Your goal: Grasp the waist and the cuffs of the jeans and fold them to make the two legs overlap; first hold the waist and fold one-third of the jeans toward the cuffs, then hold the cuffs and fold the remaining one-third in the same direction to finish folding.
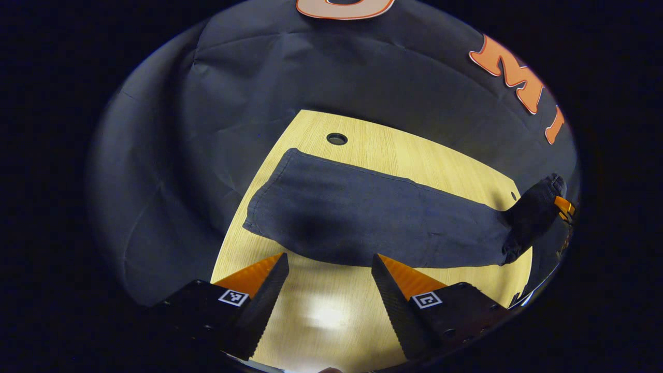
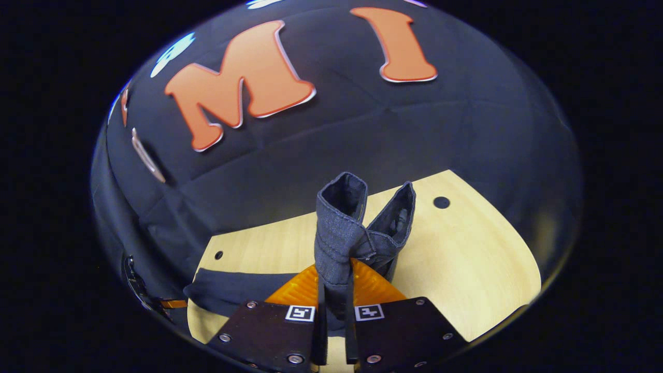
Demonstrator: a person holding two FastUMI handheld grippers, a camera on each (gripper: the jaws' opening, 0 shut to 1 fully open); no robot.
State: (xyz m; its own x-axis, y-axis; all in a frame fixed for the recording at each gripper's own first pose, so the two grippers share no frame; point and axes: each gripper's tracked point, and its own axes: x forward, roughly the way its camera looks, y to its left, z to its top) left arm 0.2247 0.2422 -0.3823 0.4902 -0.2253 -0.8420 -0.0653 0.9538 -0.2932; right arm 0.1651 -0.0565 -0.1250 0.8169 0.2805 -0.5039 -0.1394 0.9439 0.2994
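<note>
Dark blue jeans point(image 1: 373, 217) lie flat as one long strip across the wooden table point(image 1: 414, 155), the legs stacked on each other. My left gripper point(image 1: 329, 256) hovers open just in front of the strip's near edge, nothing between its fingers. At the strip's right end the cloth rises off the table into my right gripper point(image 1: 563, 206). In the right gripper view, my right gripper point(image 2: 335, 264) is shut on the bunched cuffs point(image 2: 342, 228), whose two hemmed openings stand up above the fingers. The rest of the jeans point(image 2: 233, 290) trails off to the left on the table.
The table has a round cable hole point(image 1: 336, 139) near its far edge, seen as a cable hole point(image 2: 441, 202) in the right gripper view, plus a small hole point(image 2: 218, 255). Bare wood point(image 2: 466, 259) lies right of the cuffs. Black cloth walls surround the table.
</note>
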